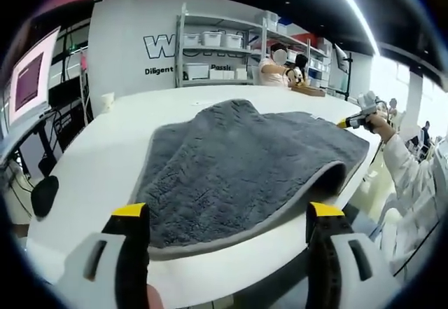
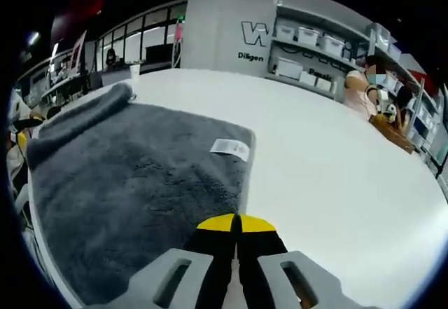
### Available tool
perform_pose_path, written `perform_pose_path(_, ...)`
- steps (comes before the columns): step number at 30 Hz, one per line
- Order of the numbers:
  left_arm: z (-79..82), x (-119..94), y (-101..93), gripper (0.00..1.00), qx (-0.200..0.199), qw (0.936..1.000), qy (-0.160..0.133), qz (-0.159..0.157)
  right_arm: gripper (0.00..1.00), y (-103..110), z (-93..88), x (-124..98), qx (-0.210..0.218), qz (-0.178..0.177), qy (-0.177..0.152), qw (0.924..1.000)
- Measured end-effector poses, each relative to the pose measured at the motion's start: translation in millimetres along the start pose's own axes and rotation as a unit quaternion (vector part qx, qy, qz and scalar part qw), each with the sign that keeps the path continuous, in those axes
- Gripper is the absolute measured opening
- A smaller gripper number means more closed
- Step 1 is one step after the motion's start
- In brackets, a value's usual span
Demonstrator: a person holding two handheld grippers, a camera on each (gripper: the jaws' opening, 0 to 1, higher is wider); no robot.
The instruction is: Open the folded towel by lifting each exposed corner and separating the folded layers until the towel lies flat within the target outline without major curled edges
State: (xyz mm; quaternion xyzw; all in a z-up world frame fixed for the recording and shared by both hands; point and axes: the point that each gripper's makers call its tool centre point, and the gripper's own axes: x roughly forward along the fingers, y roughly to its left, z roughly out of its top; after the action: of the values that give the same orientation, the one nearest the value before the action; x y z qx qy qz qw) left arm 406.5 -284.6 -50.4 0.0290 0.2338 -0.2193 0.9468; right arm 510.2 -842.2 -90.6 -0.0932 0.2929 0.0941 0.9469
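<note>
The grey plush microfibre towel (image 1: 241,165) lies on the white table top (image 1: 105,162), ahead of the left gripper (image 1: 227,218). In the left gripper view it spreads away from the jaws toward the far table edge, its long axis running from the near left to the far right, and its paler bound hem curves along the near side. At the right the cloth arches up off the table, leaving a dark hollow beneath the raised fold; what lies inside that hollow cannot be made out. The left gripper's black jaws with yellow tips stand wide apart, hovering just short of the near hem, holding nothing.

In the right gripper view the towel (image 2: 133,183) stretches from the jaws off to the left, where a rolled or doubled ridge runs along its far side and the cloth is cut off by the view's edge. A small white care label (image 2: 229,148) lies flat near the corner by the straight right hem. The right gripper (image 2: 236,223) has its yellow-tipped jaws pressed together at that hem; whether any cloth is pinched between them cannot be told.

Beyond the table stand grey metal shelves with white storage boxes (image 1: 213,57), and a person in a white sleeve (image 1: 409,176) is at the right
</note>
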Motion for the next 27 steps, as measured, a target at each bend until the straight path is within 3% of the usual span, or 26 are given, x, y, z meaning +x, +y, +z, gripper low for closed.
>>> perform_pose_path(27,-3.8,2,-6.3,0.9,0.006,0.9999,0.01,-0.005,0.0,-75,-25.1,-18,0.019,-0.076,0.033,0.9964)
